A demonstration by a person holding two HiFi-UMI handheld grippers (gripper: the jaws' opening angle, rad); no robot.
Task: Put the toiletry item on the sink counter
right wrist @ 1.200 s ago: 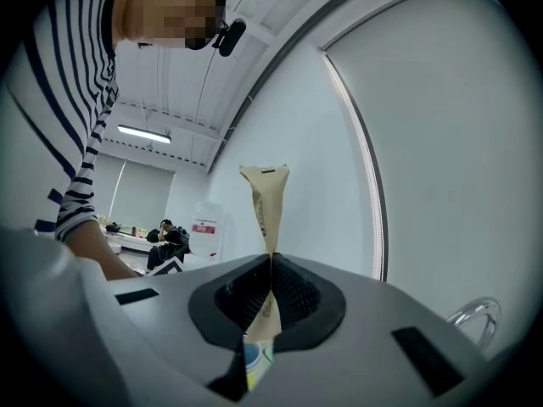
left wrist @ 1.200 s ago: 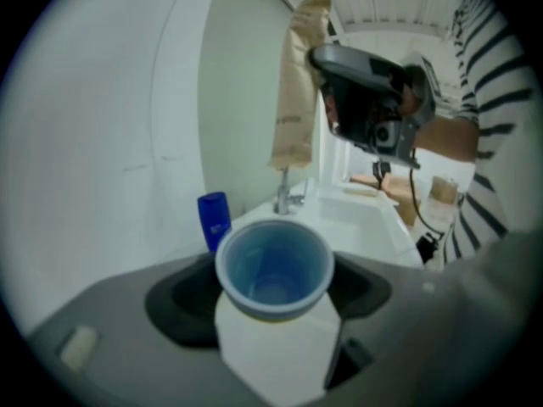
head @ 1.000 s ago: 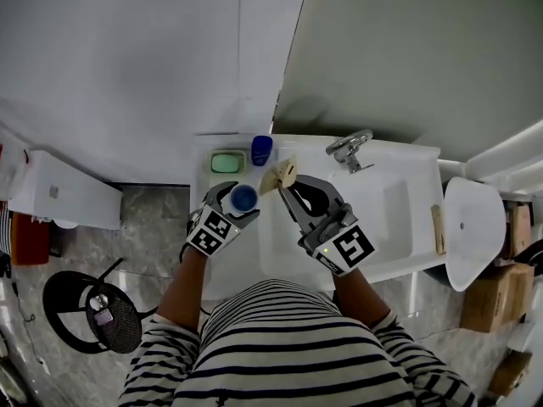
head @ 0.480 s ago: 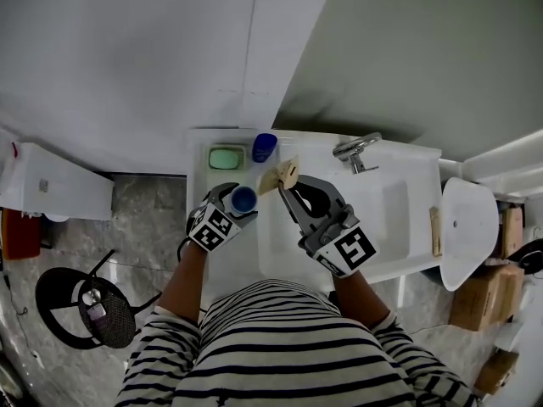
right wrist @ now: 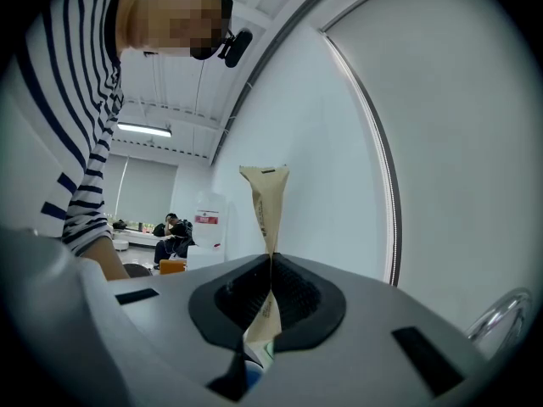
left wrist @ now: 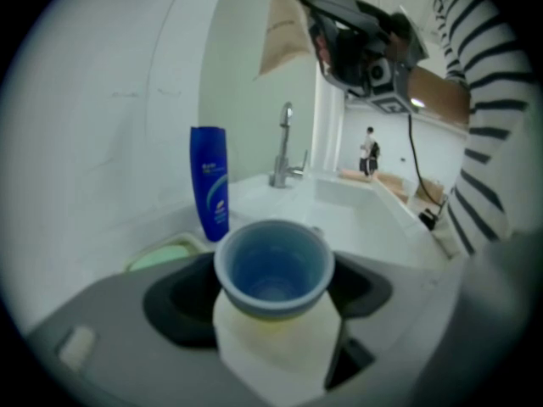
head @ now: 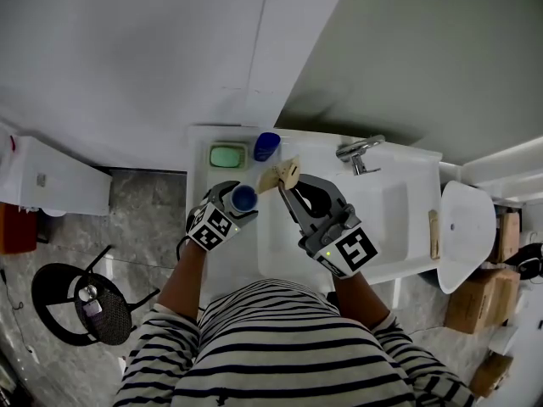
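The white counter (head: 202, 181) fills the middle of the head view, with the basin (head: 386, 219) sunk into its right half and the tap (head: 360, 151) at the basin's 12 o'clock edge. The right gripper (head: 288, 192) hangs over the basin's left rim, jaws pressed tight on a thin beige packet (head: 282, 175) that sticks out toward 11 o'clock, clear of the counter. The left gripper (head: 237, 203) sits at 9 o'clock from it, above the counter's left strip. Its jaws stand wide and clamp a blue cup (head: 244, 197). The left gripper view looks down into that cup and it holds nothing. At 12 o'clock from the cup, against the wall, a blue bottle (head: 265, 146) stands upright. Just beside the bottle at its 9 o'clock lies a soap dish (head: 211, 158) with a green bar of soap (head: 226, 157) in it.
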